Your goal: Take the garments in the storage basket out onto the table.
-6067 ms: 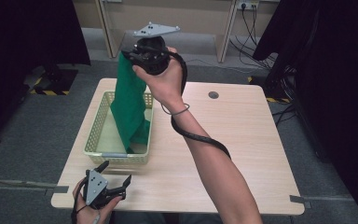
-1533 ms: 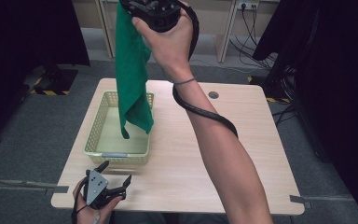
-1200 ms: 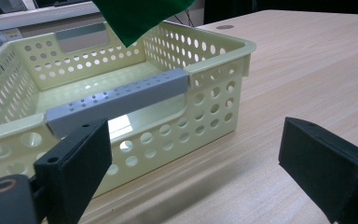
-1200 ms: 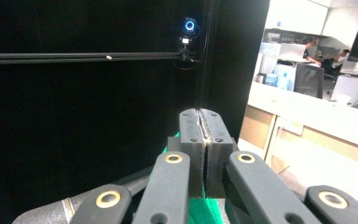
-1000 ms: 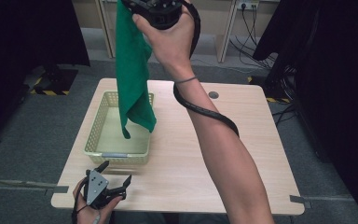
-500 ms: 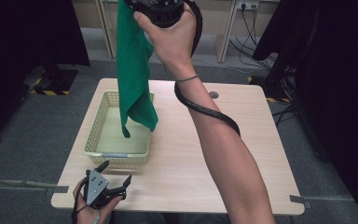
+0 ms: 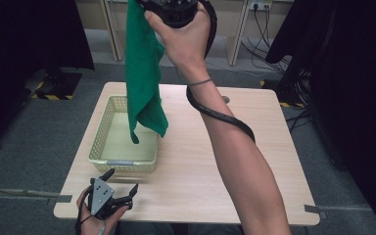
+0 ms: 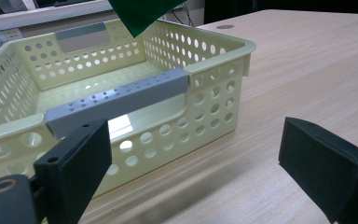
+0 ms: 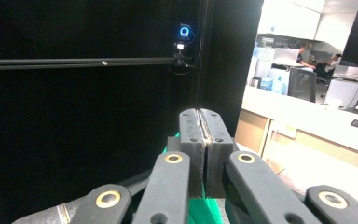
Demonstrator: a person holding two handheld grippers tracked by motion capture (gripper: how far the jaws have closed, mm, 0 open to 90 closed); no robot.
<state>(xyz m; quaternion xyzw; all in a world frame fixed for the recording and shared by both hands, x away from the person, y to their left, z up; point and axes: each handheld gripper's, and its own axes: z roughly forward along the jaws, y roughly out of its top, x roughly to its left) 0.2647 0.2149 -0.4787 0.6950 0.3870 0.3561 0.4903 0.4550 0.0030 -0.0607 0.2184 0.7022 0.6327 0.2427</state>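
High view: right gripper (image 7: 149, 6) raised overhead pinches a green cloth (image 7: 144, 78), left gripper (image 7: 122, 193) rests spread at table edge.

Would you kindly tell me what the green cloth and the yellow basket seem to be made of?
Green cloth: soft matte fabric, probably woven; it hangs in limp folds. Yellow basket: likely moulded plastic, slightly glossy, with regular round holes and a grey handle strip.

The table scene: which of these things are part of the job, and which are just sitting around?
In the job:
- green cloth, hanging above the basket
- right claw, shut on the cloth's top
- pale yellow basket, nothing in it
- left claw, open, resting near the table's front edge

Just there:
- wooden table
- black curtains
- cables on the floor
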